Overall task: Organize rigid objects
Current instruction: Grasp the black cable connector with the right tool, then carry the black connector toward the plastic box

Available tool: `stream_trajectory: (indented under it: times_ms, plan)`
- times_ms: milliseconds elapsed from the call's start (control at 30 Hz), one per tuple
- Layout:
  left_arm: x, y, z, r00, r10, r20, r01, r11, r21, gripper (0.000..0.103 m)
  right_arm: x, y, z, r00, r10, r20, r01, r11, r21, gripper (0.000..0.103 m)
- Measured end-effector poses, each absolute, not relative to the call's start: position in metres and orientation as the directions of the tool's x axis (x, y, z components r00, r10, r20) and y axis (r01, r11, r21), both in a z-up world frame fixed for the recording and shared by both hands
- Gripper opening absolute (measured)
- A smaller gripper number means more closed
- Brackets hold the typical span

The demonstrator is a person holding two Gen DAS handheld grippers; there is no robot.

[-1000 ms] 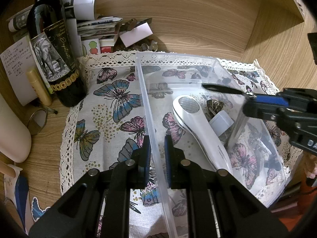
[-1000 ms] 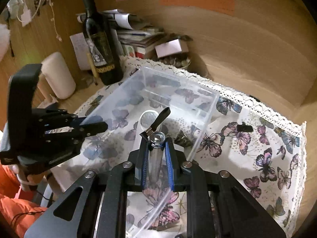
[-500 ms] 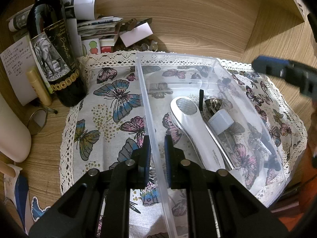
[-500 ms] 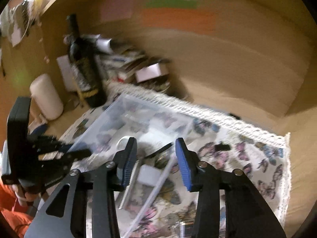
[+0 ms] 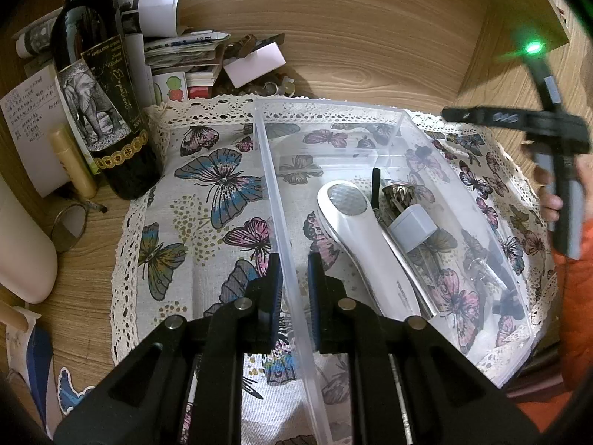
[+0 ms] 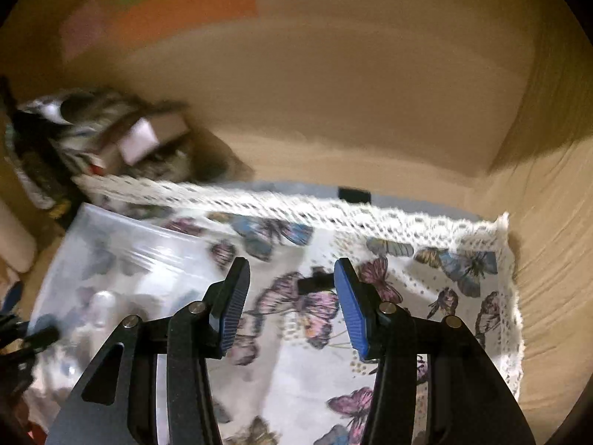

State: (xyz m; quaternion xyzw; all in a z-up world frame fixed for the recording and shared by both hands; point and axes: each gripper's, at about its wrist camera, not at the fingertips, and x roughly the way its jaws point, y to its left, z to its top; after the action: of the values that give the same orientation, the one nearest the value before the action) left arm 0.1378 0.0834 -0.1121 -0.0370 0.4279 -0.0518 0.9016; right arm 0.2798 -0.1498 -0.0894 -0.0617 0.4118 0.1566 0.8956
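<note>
A clear plastic bin stands on a butterfly-print cloth. My left gripper is shut on the bin's left wall, one finger on each side. In the bin lie a white handheld device, a small grey box, a metal tool with a black lever and a silvery piece. My right gripper hangs over the cloth to the right of the bin. Its jaws are opening and nothing is between them. A small black piece lies on the cloth beyond them.
A dark wine bottle, stacked papers, a pale tube, a small round mirror and a white cylinder crowd the left. Wooden walls close the back and right. A hand holds the right gripper.
The right gripper let the metal tool with the black lever drop into the bin, opened, and swung right over the cloth. The left gripper has not moved.
</note>
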Motion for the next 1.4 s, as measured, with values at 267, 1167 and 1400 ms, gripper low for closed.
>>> stream_trajectory:
  times_ms: [267,1167,1400]
  plan:
    - [0.139,0.084,-0.111,0.628,-0.131,-0.768,0.067,0.991,-0.114,0.012,0.320,-0.144,-0.149,0.486,0.163,-0.859,-0.346,0.938,-0.018,0.052]
    - [0.143,0.083,-0.116,0.628,-0.105,-0.771,0.059,0.994,-0.087,0.012,0.213,-0.126,-0.054,0.664,0.313,-0.679,-0.459,0.888,-0.040,0.042]
    - [0.142,0.084,-0.115,0.631,-0.105,-0.769,0.060,0.994,-0.087,0.012,0.186,-0.105,-0.049,0.660,0.383,-0.646,-0.537,0.842,-0.049,0.042]
